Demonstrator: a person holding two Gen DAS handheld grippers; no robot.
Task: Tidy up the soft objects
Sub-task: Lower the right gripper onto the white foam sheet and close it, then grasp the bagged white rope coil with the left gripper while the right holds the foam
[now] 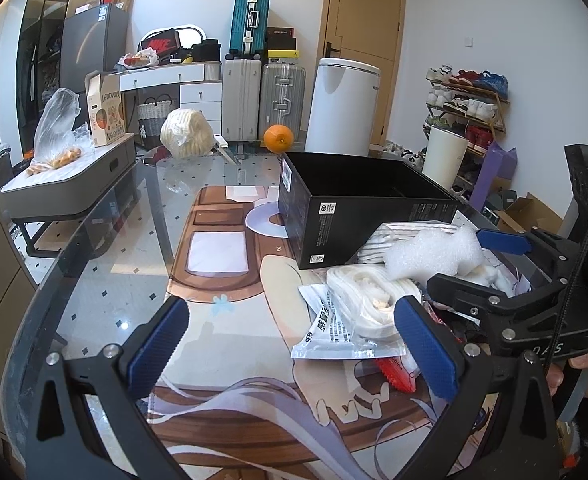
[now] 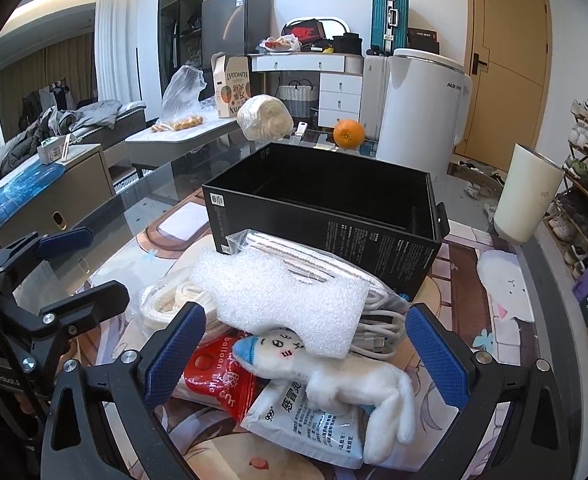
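Note:
An open black box (image 1: 357, 200) (image 2: 325, 208) stands on the table mat. In front of it lies a pile of soft things: a white foam piece (image 2: 282, 296) (image 1: 433, 252), a white plush toy (image 2: 353, 384), a red balloon bag (image 2: 218, 376), a white sachet (image 2: 309, 428) (image 1: 333, 332), bagged white rope (image 1: 365, 296) (image 2: 174, 300), a bagged striped cloth (image 2: 294, 256) and a white cable (image 2: 381, 332). My right gripper (image 2: 305, 320) (image 1: 481, 264) is open, its fingers on either side of the plush toy and foam. My left gripper (image 1: 292, 308) (image 2: 78, 268) is open beside the pile's left edge, holding nothing.
An orange (image 1: 278, 139) (image 2: 348, 133) and a plastic-wrapped white bundle (image 1: 186, 134) (image 2: 264, 117) sit at the glass table's far end. A tall white cup (image 2: 527, 192) (image 1: 441, 156) stands right of the box. The curved table edge (image 1: 74, 248) runs along the left.

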